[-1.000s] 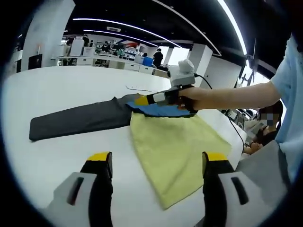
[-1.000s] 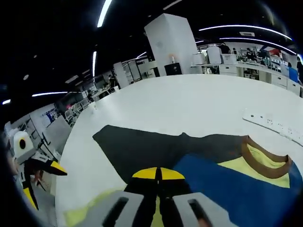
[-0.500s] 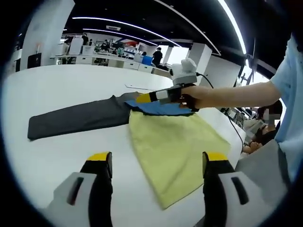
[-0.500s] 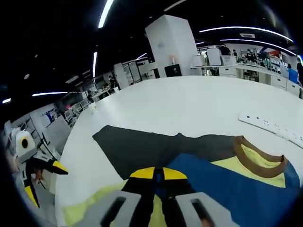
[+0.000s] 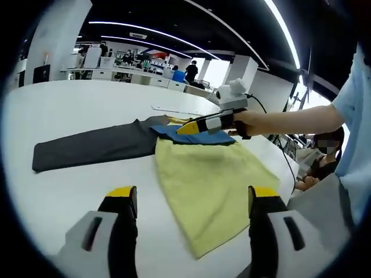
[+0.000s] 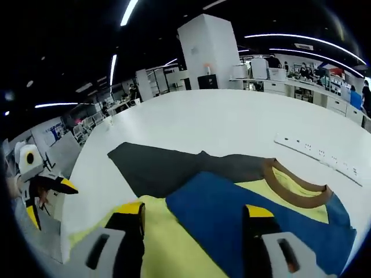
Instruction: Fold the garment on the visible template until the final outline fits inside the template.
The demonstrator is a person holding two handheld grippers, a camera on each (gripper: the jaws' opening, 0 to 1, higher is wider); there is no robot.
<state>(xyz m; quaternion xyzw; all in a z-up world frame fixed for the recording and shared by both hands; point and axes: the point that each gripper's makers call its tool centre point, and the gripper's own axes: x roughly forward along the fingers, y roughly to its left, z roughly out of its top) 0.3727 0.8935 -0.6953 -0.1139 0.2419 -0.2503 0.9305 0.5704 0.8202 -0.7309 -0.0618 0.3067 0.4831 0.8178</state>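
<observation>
Hovering with jaws apart, the right gripper (image 6: 194, 217) holds nothing; the left gripper (image 5: 188, 200) gapes too. Risk: the dark sleeve (image 5: 93, 145) stays sprawled across the table (image 5: 69, 104), leaving the garment (image 5: 214, 179) too wide.

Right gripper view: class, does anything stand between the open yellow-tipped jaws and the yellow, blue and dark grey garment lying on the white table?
Nothing visible does. The right gripper hangs open directly over the yellow, blue and dark grey garment, with no other object in between. The white power strip lies apart on the white table, beyond the brown collar.

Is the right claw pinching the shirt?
No. The right claw stands open above the shirt, with blue and yellow cloth showing between its tips.
</observation>
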